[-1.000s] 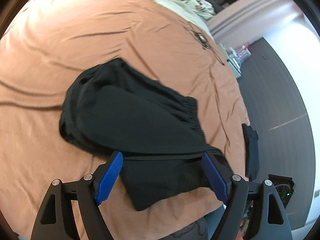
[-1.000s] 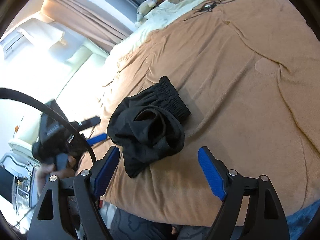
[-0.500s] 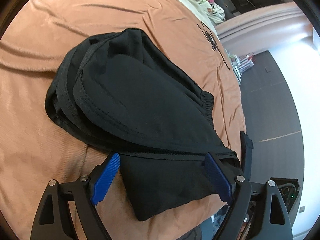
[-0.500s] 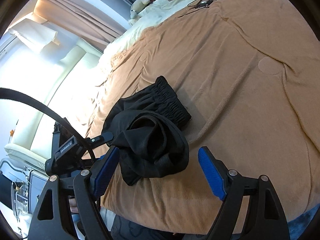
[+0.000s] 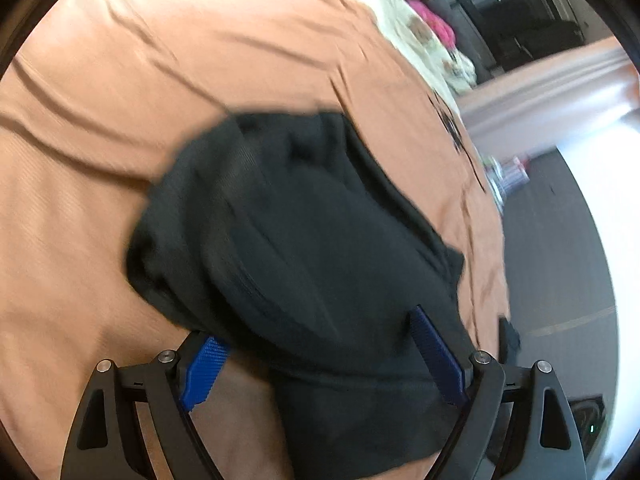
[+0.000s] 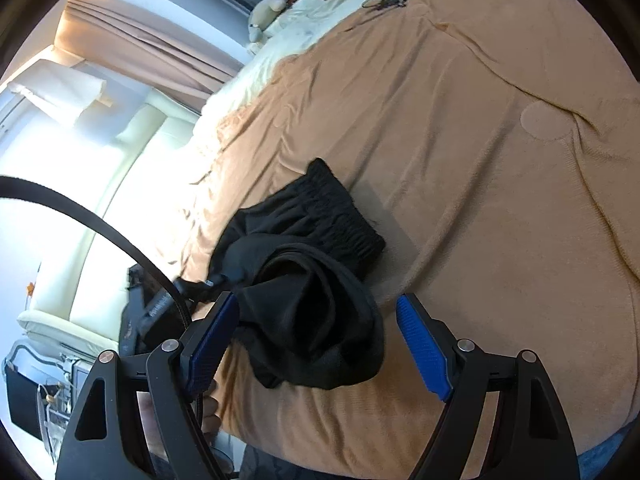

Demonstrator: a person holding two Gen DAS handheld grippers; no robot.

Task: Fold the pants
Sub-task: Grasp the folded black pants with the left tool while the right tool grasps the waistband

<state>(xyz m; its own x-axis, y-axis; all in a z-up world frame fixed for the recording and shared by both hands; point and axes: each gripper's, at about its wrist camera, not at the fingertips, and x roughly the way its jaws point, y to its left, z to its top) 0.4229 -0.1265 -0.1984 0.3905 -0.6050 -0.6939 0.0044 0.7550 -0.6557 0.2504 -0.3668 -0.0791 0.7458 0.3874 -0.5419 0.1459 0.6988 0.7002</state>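
Listing what I have on screen: one pair of black pants (image 5: 320, 248), bunched and partly doubled over, lying on the tan blanket (image 5: 120, 80) near its lower edge in both views.

Left gripper (image 5: 320, 360): jaws wide apart, blue pads either side of the cloth at lower centre of a blurred frame. A fold of the pants drapes over the gap; I cannot tell whether either pad bears on it.

Right gripper (image 6: 316, 340): jaws apart, straddling the rumpled end of the pants at lower centre. Nothing pinched; the cloth sits between the pads.

Orientation, right view: the elastic waistband (image 6: 340, 212) is at the far end, toward upper centre of the frame. The long axis runs from there down toward the lower centre, ending in a loose twisted lump.

Step in hand, my judgement: gathering the near end to lay it flat. To do it well I would close each gripper on a single outer edge, not the whole wad, then draw the two apart to take out the twist before folding toward the waistband.
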